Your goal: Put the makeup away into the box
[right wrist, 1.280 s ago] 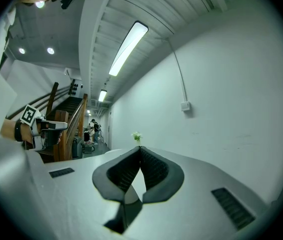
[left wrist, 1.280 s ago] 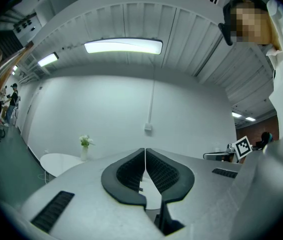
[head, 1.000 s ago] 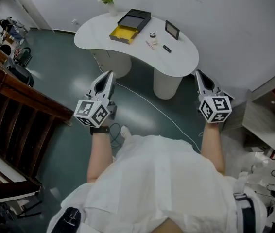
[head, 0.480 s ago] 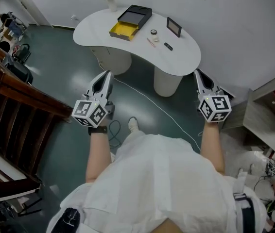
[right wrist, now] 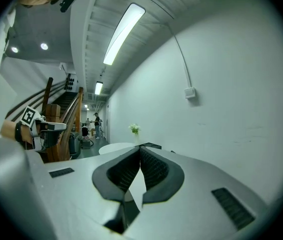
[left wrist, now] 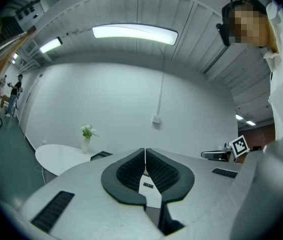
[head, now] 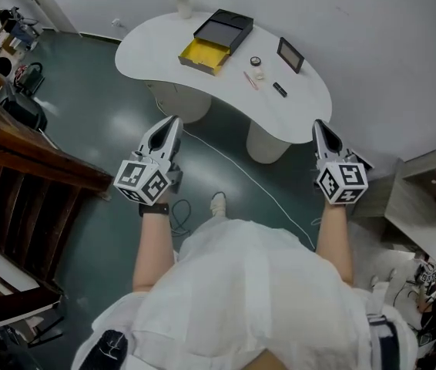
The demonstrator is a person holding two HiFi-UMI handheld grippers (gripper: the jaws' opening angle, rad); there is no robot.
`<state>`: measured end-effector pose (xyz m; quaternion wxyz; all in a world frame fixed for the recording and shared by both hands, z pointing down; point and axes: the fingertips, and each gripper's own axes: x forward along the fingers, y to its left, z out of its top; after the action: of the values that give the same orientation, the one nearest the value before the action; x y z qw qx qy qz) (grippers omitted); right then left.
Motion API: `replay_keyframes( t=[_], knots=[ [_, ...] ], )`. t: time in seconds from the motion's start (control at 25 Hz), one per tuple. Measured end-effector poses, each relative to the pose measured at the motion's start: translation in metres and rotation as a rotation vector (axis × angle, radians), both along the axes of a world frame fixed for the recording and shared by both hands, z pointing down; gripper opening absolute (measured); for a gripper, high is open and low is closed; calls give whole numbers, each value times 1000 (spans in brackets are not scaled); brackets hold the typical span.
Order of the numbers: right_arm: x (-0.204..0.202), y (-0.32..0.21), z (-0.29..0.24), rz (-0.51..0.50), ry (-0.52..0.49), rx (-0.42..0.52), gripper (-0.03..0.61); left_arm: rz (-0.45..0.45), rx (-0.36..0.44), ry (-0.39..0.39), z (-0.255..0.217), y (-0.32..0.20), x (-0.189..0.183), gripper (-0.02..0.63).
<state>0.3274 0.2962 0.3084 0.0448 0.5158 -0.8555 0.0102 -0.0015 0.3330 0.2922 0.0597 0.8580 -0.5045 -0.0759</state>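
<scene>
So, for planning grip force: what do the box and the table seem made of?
The box: likely rigid cardboard, matte black outside, yellow lining; flat panels, crisp corners. The table: smooth white top, probably painted or laminated board; even colour, no visible grain. Neither is certain from here.

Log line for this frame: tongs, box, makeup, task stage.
left tongs shut, empty | right tongs shut, empty | box open on table | makeup loose beside box | none picked up

Open floor (head: 102,122) ahead of us to the white table (head: 310,102), cable (head: 241,173) trailing across it, wooden railing (head: 41,156) on our left, shelving (head: 426,195) on our right, box (head: 202,52), vase (head: 184,8) and dark frame (head: 290,54) taking up the table's far side.
</scene>
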Motion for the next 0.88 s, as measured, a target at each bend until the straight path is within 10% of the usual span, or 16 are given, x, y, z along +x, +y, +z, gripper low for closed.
replay_keyframes(
  t=[0.88],
  knots=[
    [-59, -132, 29, 89, -17, -85, 9, 171, -62, -70, 25, -160, -82, 18]
  ],
)
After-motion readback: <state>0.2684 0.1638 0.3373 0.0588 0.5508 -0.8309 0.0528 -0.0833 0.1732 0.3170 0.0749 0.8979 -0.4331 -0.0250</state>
